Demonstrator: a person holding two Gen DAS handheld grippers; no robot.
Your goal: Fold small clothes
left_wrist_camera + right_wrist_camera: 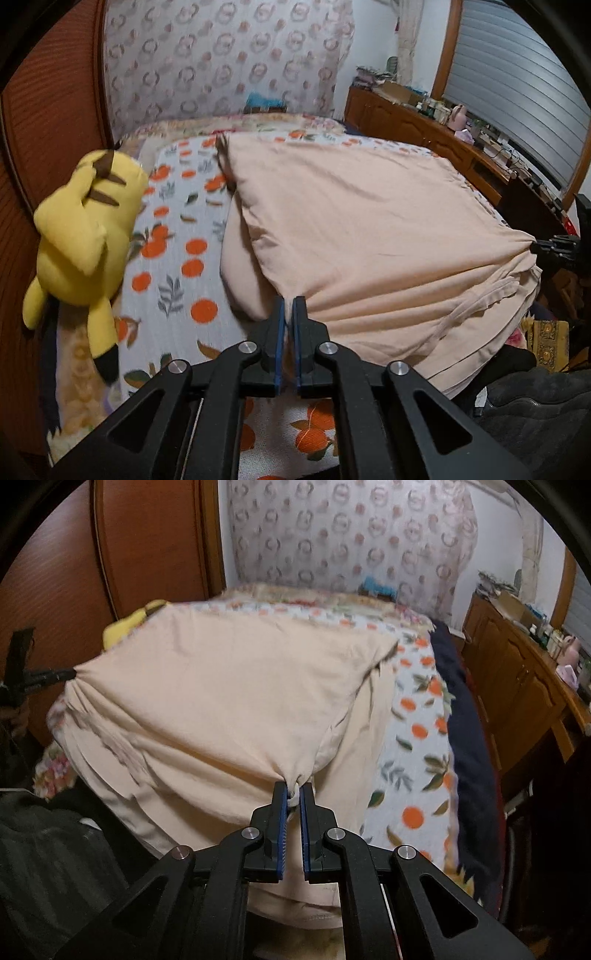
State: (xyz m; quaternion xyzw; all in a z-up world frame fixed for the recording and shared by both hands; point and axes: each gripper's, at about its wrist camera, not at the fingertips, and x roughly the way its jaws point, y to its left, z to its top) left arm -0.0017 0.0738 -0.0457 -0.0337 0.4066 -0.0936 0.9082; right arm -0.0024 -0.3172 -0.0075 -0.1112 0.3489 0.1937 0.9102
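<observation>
A bedroom is shown, with a bed (pixel 173 258) covered by a white sheet printed with oranges and leaves. A patterned curtain (pixel 221 62) is hung behind the head of the bed, and a wooden wardrobe (pixel 48 122) is seen along one side. A long wooden dresser (pixel 417 129), crowded with small items, is placed under a shuttered window (pixel 517 96) on the other side. A yellow plush toy (pixel 85 236) is laid at the edge of the bed, against the wardrobe. A dark blue blanket (pixel 469 738) is spread along the side of the bed nearest the dresser.

A peach garment (pixel 369 229) is spread over the middle of the bed, partly lifted at its near edge and stretched between the two tools. Several layers of the cloth are seen sagging below the held edge, and a doubled part is tucked beneath on the side toward the plush toy.

The left tool (pixel 289 301) is pressed nearly together, and a corner of the garment is pinched at its tips, with folds radiating from that spot. The right tool (pixel 293 786) is pressed together on a bunched corner of the same garment, a small knot of cloth being visible between its blue pads (pixel 283 812). In each wrist view the other tool is seen at the far corner of the near edge, with the cloth gathered at its tips.
</observation>
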